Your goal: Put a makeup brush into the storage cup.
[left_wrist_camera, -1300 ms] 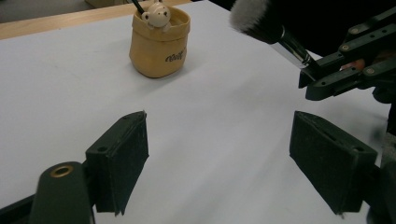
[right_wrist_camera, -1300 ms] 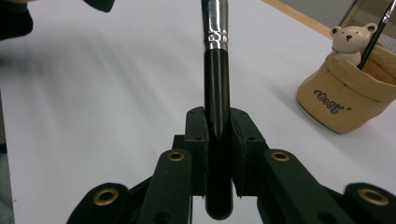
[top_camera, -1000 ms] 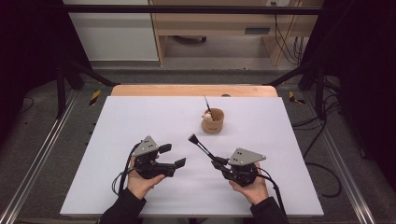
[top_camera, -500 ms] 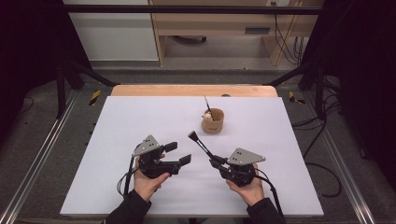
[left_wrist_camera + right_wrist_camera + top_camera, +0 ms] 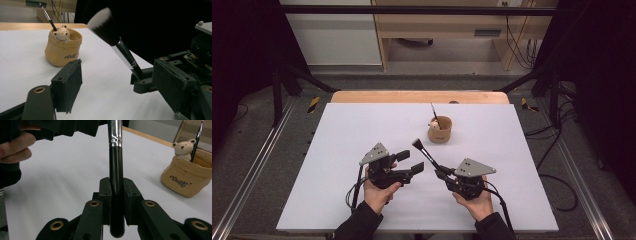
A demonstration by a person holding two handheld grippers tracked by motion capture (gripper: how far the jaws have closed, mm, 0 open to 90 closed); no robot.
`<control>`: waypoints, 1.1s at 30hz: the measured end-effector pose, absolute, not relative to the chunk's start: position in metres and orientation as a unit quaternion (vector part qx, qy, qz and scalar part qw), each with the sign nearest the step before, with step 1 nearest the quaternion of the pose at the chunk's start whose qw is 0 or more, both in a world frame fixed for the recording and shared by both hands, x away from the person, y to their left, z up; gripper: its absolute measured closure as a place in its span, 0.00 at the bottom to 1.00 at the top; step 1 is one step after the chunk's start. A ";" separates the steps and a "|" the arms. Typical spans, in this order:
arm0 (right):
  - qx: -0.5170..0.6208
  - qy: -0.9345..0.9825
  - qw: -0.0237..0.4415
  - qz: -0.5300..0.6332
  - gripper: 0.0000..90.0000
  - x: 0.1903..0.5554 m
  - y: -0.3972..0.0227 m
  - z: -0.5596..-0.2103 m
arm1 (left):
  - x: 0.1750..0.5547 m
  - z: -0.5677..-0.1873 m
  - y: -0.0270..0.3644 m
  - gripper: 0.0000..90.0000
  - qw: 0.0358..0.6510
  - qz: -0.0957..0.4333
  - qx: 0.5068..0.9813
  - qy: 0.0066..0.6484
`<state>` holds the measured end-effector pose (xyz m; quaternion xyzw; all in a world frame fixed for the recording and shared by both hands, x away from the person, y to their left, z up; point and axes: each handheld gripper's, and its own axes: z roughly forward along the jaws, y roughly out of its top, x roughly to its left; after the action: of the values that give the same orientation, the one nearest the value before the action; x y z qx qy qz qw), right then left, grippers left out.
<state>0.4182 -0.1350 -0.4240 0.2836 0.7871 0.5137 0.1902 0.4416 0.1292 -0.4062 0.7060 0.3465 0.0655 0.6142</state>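
Light and stiff with a slick black handle, the makeup brush [image 5: 116, 182] stands clamped in the right gripper [image 5: 443, 173] above the table, near the left gripper [image 5: 411, 161] (jaws empty, just been closing), so grasp its ferrule.

In my right gripper view the makeup brush [image 5: 116, 170] runs off the top edge, so its bristles are cut away, and my jaws hide part of its handle. The thin brush [image 5: 197, 141] vanishes inside the pouch [image 5: 186, 178].
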 end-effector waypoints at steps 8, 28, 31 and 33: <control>0.276 0.787 0.189 0.519 0.88 0.417 -0.128 -0.423 | 0.443 -0.406 0.125 0.32 0.621 0.054 0.697 0.354; 0.262 0.788 0.177 0.528 0.88 0.414 -0.115 -0.423 | 0.443 -0.406 0.126 0.58 0.635 0.027 0.683 0.360; 0.259 0.789 0.176 0.528 0.88 0.414 -0.113 -0.423 | 0.442 -0.406 0.127 0.63 0.638 0.026 0.679 0.361; 0.258 0.789 0.174 0.530 0.88 0.414 -0.113 -0.423 | 0.442 -0.406 0.128 0.66 0.641 0.025 0.676 0.363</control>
<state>0.4137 -0.1126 -0.4234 0.2578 0.7887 0.5303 0.1739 0.4418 0.1281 -0.4062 0.6764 0.3627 0.0252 0.6406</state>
